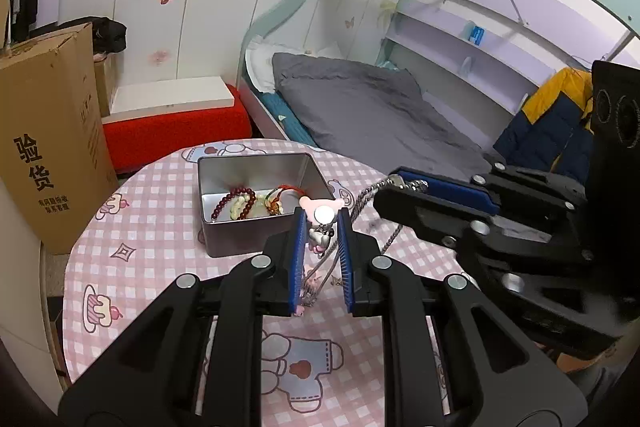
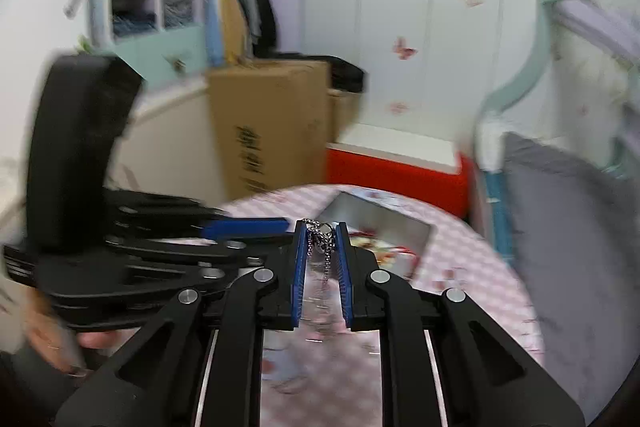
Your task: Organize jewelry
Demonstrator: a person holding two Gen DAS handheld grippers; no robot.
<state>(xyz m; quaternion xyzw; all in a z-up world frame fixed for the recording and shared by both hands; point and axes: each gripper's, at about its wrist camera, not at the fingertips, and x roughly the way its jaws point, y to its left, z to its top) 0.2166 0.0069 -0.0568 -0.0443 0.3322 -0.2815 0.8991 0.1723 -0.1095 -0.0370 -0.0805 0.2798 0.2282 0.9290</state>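
Two grippers share one necklace: the left gripper [image 1: 321,223] is nearly closed on its pink-and-silver pendant [image 1: 320,231], the right gripper [image 2: 321,233] pinches the silver chain [image 2: 320,241] at its loop, both just above the pink checked tablecloth [image 1: 160,267]. Judged light, limp, slippery and tangle-prone; the pendant and loop are the sound holds. Open metal tin [image 1: 256,167] just beyond holds beaded bracelets [image 1: 240,201]. Bed [image 1: 360,107] and cardboard box [image 1: 48,155] stand around the table.
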